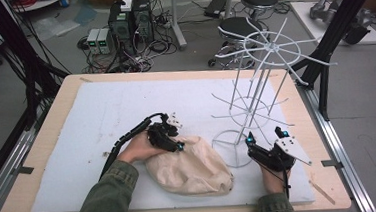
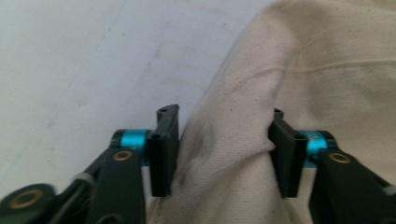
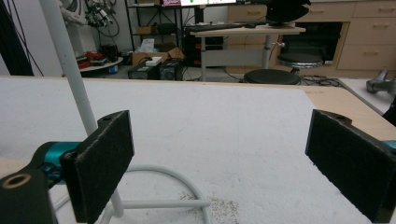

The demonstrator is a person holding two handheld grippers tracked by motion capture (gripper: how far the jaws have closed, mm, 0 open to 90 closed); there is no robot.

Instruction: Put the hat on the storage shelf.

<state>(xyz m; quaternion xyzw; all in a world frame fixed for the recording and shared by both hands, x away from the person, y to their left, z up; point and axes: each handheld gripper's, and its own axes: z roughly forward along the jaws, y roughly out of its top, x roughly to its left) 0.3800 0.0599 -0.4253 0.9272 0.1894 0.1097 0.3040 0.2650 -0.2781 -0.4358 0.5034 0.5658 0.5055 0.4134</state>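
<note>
A beige cloth bag (image 1: 190, 168) lies crumpled on the white mat (image 1: 106, 111) near the front edge. My left gripper (image 1: 171, 137) sits at the bag's upper left corner. In the left gripper view a thick fold of the cloth bag (image 2: 280, 70) fills the gap of the left gripper (image 2: 224, 140), and both pads touch it. My right gripper (image 1: 267, 136) rests to the right of the bag, beside the base ring of a white wire rack (image 1: 268, 70). In the right gripper view the right gripper (image 3: 224, 154) stands wide open with nothing between its pads, and the rack's pole (image 3: 70, 60) rises just past the left pad.
The wire rack's spokes spread over the table's right rear part. The mat lies on a wooden table (image 1: 65, 94) with its edges close at the right and front. Stools (image 1: 240, 27), computers (image 1: 130, 20) and cables stand on the floor beyond.
</note>
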